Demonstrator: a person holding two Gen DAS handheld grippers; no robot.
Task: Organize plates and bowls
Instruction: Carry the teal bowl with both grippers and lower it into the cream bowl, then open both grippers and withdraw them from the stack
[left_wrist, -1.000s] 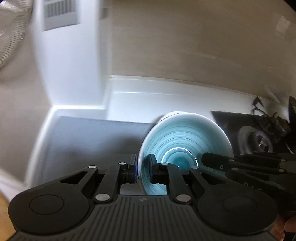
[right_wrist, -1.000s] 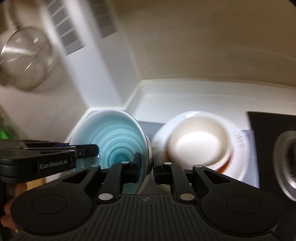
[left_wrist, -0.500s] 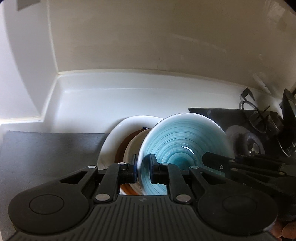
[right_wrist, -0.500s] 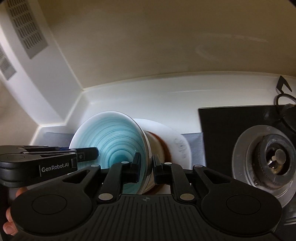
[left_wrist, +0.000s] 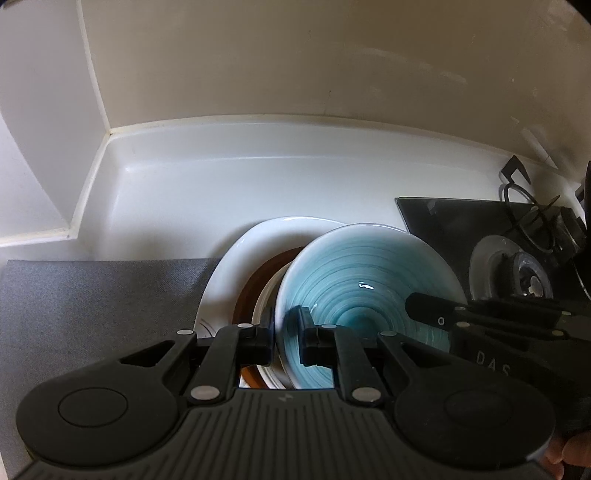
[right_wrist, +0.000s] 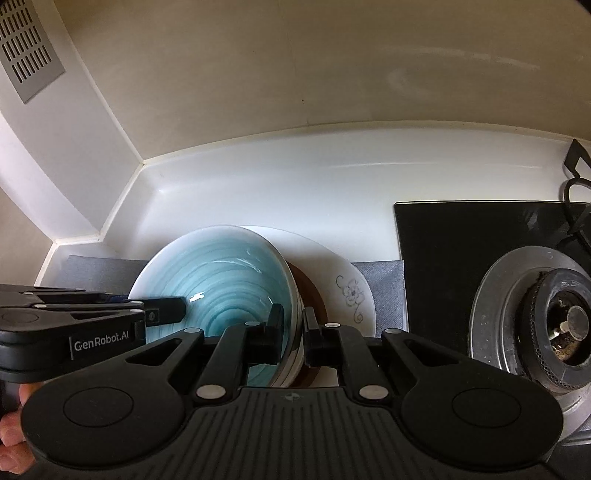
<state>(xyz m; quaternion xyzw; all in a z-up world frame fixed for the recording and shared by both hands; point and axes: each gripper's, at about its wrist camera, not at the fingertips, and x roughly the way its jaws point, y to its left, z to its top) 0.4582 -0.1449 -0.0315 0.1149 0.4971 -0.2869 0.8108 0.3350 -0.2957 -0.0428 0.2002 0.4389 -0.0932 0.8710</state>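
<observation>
Both claws have hold of the same glossy turquoise bowl with darker rings swirling to its centre (left_wrist: 364, 286). The left gripper (left_wrist: 286, 332) is pinched nearly closed on the bowl's left rim, one finger inside the bowl and one outside. The right gripper (right_wrist: 291, 328) grips the opposite rim the same way, its jaws tightening on the wall between them.

The bowl sits over a stack on the white countertop (left_wrist: 229, 184): a cream-coloured bowl (left_wrist: 267, 295) right under it, then a brown dish (left_wrist: 258, 275), then a wide white plate with a grey flower drawn near its edge (right_wrist: 351, 291). Only slivers of the cream and brown pieces show, so I cannot tell whether the turquoise bowl is resting in the cream one or held just clear of it. The grippers' black bodies hide the near side of the stack.

A grey cloth mat (left_wrist: 99, 295) lies under the plate, its near edge cut off. To the right is a black glass hob (right_wrist: 461, 236) with a steel-ringed gas burner (right_wrist: 554, 321), partly out of view. A bit of a hand (right_wrist: 13, 443) shows at the lower left corner of the right wrist view.
</observation>
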